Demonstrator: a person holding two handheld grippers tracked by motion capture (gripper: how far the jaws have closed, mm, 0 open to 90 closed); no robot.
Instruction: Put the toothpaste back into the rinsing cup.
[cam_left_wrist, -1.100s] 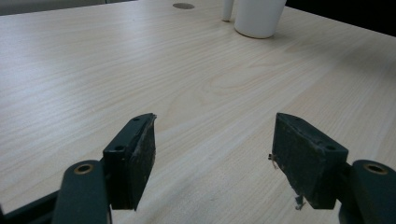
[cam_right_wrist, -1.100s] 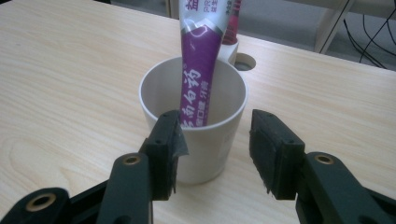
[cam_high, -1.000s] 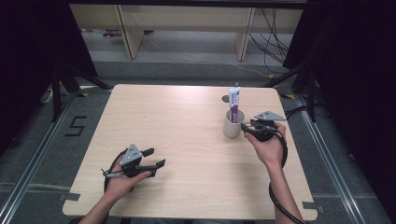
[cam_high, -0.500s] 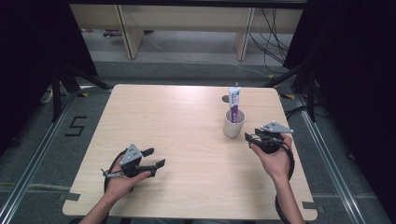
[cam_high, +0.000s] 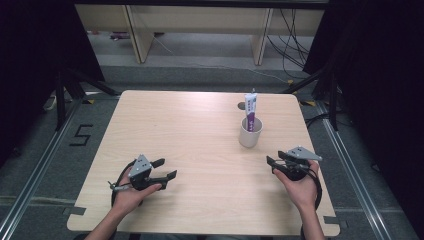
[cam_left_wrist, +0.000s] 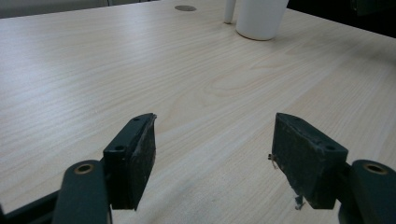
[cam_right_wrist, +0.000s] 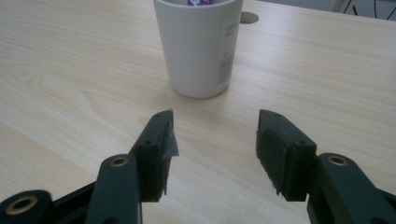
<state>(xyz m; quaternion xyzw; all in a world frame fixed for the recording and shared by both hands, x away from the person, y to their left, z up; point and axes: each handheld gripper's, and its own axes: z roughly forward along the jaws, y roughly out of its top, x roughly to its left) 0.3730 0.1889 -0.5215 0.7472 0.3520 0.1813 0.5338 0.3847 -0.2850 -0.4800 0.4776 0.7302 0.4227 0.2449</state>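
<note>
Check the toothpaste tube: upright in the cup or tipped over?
Upright, leaning only slightly. The toothpaste tube stands in the white cup, with its top well above the rim in the high view.

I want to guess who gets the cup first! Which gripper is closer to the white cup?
Right. The right gripper sits on the table just in front and to the right of the white cup, jaws open toward it. The left gripper rests far off near the table's front left.
</note>
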